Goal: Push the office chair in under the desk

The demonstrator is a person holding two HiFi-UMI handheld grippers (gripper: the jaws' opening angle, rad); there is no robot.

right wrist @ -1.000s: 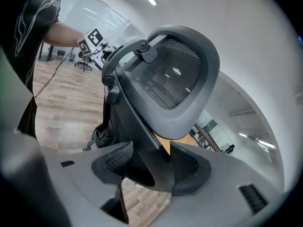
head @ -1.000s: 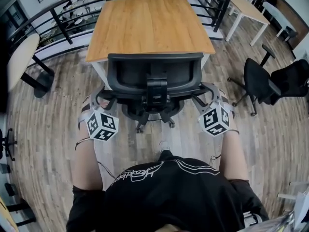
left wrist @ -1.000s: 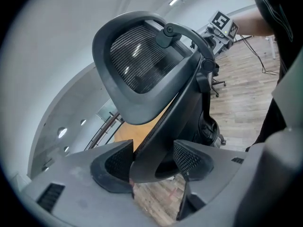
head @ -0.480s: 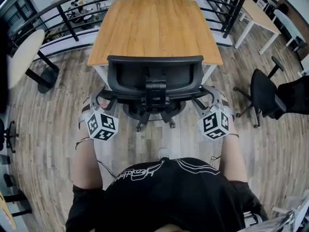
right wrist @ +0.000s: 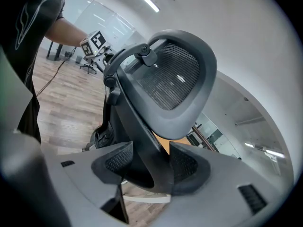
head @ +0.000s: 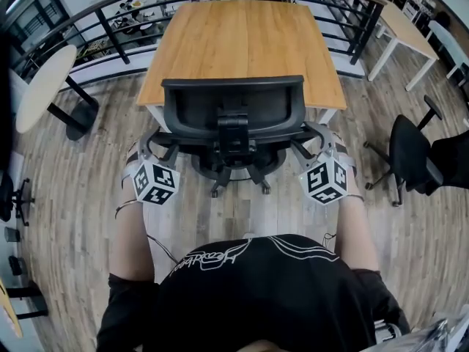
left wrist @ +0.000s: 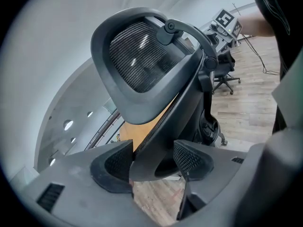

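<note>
View from above, looking steeply down on a person in a black shirt who stands on a wood plank floor and holds a gripper in each hand.

In front of them is a black office chair with its mesh backrest facing them. It sits at the near edge of a square wooden desk with white legs. The top of the backrest overlaps that near edge. The wheeled base is on the floor on the person's side of the desk.

The left gripper is at the left side of the backrest and the right gripper at the right side. Each carries a cube with black and white square markers.

In the left gripper view, the jaws are set wide and clasp the dark curved frame of the backrest, with the textured pads against it. In the right gripper view, the jaws clasp the frame on the other side in the same way, pads closed against it.

Behind the desk runs a black railing. A pale round table stands to the left. A second black chair stands to the right, and white-legged tables are at the upper right.
</note>
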